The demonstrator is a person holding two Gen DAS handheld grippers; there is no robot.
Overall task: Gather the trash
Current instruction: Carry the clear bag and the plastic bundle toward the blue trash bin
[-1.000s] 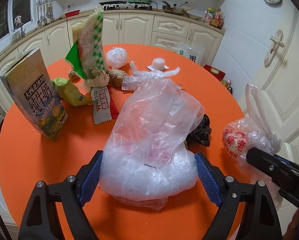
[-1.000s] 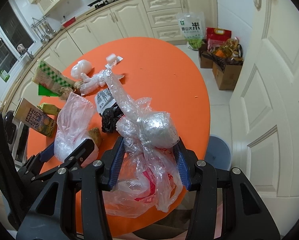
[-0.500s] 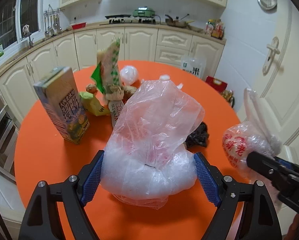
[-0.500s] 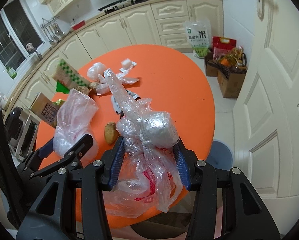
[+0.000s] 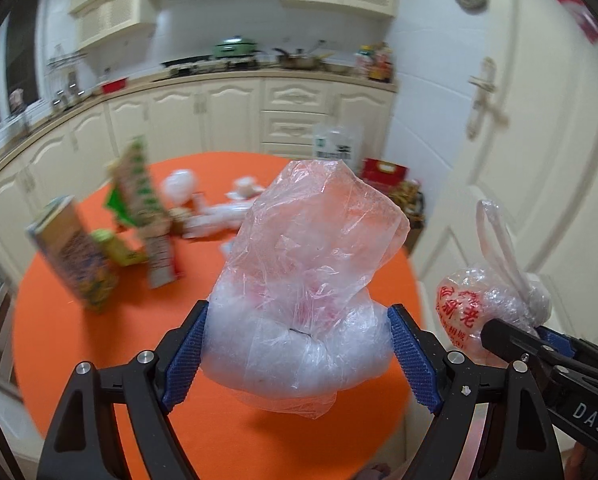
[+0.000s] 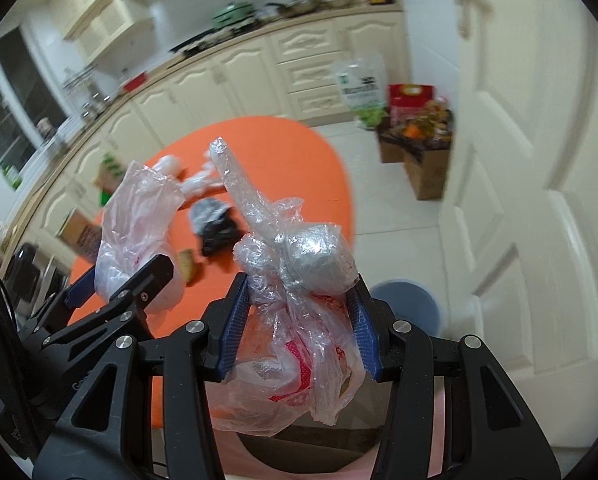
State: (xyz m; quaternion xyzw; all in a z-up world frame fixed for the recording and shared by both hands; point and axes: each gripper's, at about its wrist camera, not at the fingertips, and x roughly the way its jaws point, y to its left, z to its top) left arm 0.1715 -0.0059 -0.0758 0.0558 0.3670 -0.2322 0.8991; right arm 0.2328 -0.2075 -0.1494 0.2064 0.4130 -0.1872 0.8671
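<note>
My left gripper (image 5: 297, 354) is shut on a big clear plastic bag (image 5: 303, 280) stuffed with white wrap, held above the round orange table (image 5: 99, 352). My right gripper (image 6: 299, 328) is shut on a crumpled clear bag with red print (image 6: 299, 312), its twisted handle sticking up. In the left wrist view that red-print bag (image 5: 471, 304) and the right gripper's fingers (image 5: 511, 340) show at the right edge. In the right wrist view the left gripper (image 6: 127, 284) and its bag (image 6: 135, 216) show at the left.
On the table lie a milk carton (image 5: 71, 256), a green checked packet (image 5: 135, 188), a black bag (image 6: 215, 228), white wrappers (image 5: 219, 208) and a brown scrap (image 6: 187, 264). A blue bin (image 6: 407, 300) stands on the floor by the white door (image 6: 539, 160). Boxes (image 6: 419, 148) sit by the cabinets.
Both grippers have risen and drawn back from the table with their bags still held. The table and its litter look smaller and farther, and the views now blur.
</note>
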